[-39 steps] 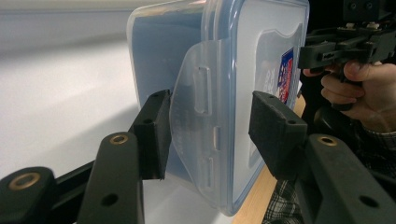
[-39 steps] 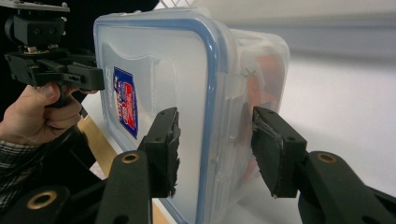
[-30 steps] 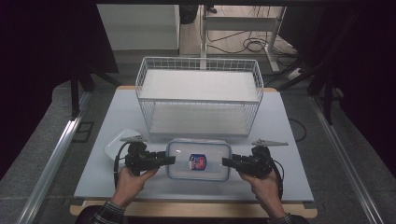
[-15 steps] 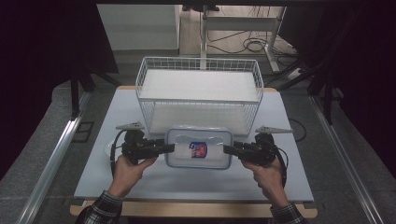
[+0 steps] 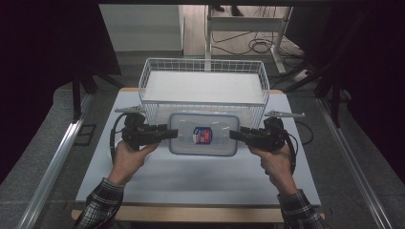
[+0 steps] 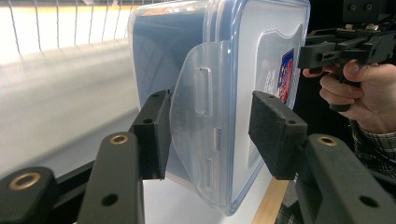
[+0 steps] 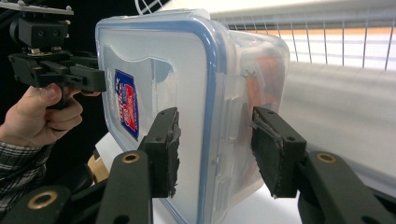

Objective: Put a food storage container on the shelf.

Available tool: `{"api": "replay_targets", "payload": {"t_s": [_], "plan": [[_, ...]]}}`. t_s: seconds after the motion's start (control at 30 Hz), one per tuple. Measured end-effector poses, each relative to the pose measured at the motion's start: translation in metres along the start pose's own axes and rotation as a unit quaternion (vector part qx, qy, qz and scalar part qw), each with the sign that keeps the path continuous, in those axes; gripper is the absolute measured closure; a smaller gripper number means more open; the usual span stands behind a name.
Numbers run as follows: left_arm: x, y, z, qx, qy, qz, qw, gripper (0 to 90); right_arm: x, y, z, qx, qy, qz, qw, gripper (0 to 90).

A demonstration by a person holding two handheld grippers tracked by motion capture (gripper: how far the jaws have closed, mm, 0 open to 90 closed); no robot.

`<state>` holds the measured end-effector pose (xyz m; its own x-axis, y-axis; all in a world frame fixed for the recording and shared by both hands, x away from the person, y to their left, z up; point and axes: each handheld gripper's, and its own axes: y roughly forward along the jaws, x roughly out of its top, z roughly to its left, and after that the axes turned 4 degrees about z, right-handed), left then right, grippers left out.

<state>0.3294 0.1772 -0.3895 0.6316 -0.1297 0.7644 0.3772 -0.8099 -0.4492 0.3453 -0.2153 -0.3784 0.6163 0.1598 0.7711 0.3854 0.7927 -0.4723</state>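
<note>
The clear rectangular plastic food box with a blue-sealed snap lid and a red-and-blue label (image 5: 204, 134) hangs level above the pale grey desk (image 5: 200, 179), lid up, just in front of the white wire basket (image 5: 203, 86). I hold it at both short ends so the load is shared and the box cannot tip; a single end grip would let it swing.

My left gripper (image 5: 168, 133) is clamped on the left end. In the left gripper view its jaws straddle the translucent locking flap (image 6: 198, 116), one pad under the box, one on the lid, so the squeeze also keeps the lid down. My right gripper (image 5: 237, 135) is clamped on the opposite end in the same way; in the right gripper view the pads (image 7: 166, 144) pinch across lid and base over that end's flap. Something orange shows through the wall there; I cannot tell what it is.

Both hands come in level and opposed, which keeps the label facing up and the contents flat.

Judgement: the box is carried toward the basket, whose open top sits just beyond it. The near rim must be cleared before going forward. Risk: uneven lift between hands, or a pad slipping off the smooth flap.
</note>
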Motion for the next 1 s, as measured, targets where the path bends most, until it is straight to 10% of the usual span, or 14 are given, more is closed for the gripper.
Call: {"api": "replay_targets", "payload": {"t_s": [1.0], "plan": [[0.088, -0.019, 0.015, -0.007, 0.003, -0.032, 0.9995, 50.3, 0.093, -0.003, -0.001, -0.003, -0.02, -0.05, 0.9985, 52.9]]}}
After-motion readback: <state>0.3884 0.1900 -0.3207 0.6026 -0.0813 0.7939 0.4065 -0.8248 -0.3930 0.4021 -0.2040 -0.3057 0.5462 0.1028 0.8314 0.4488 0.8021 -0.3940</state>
